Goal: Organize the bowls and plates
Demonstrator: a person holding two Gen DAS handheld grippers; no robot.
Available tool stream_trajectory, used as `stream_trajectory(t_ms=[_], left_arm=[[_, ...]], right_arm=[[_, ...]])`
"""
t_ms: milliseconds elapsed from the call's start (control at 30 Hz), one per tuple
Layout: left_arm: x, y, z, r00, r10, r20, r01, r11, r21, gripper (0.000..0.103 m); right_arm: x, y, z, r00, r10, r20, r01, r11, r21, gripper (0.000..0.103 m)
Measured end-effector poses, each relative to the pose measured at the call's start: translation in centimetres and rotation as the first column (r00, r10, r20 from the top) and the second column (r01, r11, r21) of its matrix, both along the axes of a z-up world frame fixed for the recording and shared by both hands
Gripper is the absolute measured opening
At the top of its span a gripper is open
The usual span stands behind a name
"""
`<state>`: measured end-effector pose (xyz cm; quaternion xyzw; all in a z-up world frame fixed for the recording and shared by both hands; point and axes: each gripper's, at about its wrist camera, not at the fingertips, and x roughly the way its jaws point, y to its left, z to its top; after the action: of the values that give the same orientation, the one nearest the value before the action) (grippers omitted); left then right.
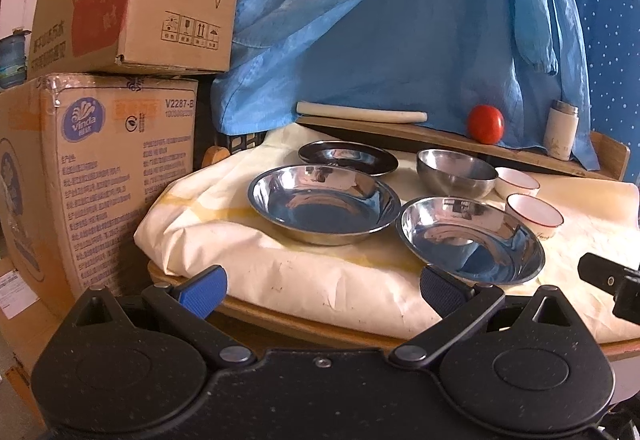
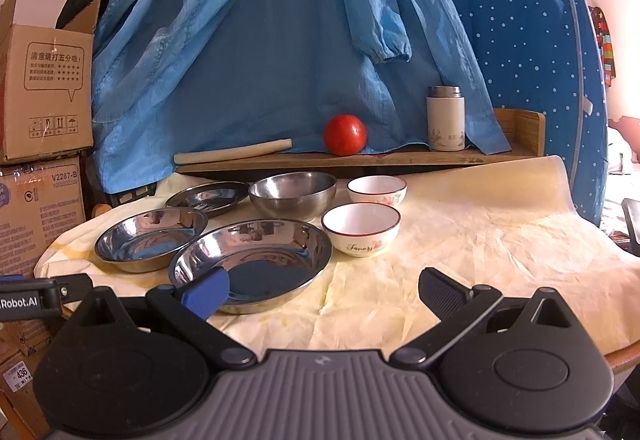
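On a cream cloth lie two shiny steel plates, a left steel plate (image 1: 324, 202) (image 2: 150, 238) and a near steel plate (image 1: 470, 240) (image 2: 252, 262). Behind them sit a small dark steel plate (image 1: 348, 157) (image 2: 208, 196), a deep steel bowl (image 1: 456, 172) (image 2: 292, 194) and two white ceramic bowls, a far white bowl (image 1: 517, 181) (image 2: 377, 190) and a near white bowl (image 1: 534, 214) (image 2: 361, 228). My left gripper (image 1: 322, 290) is open at the table's front edge, holding nothing. My right gripper (image 2: 324, 292) is open too, its left pad over the near plate's rim.
A wooden shelf (image 2: 360, 160) at the back carries a red tomato (image 2: 345, 135) (image 1: 485, 123), a white flask (image 2: 445, 119) (image 1: 561, 129) and a pale roll (image 2: 232, 152). Blue garments (image 2: 280, 40) hang behind. Stacked cardboard boxes (image 1: 100, 160) stand on the left.
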<state>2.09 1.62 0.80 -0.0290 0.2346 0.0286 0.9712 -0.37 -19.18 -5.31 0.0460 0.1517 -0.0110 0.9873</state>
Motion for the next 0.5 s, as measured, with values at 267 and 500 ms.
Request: stream_trajectory(t_ms=[267,500], left_arm=[[2.8,2.4,0.7,0.997,-0.01,0.075,0.01,1.0,0.01,0.102],[8.2,5.2,0.3,1.0,0.016,0.01,-0.016,1.0,0.014,0.102]], right_arm=[[1.4,1.0,0.0,0.995,0.078,0.066,-0.071,0.993,-0.093,0.103],[5.6,1.9,1.0,0.981,0.195,0.015,-0.193,0.976,-0.1,0.103]])
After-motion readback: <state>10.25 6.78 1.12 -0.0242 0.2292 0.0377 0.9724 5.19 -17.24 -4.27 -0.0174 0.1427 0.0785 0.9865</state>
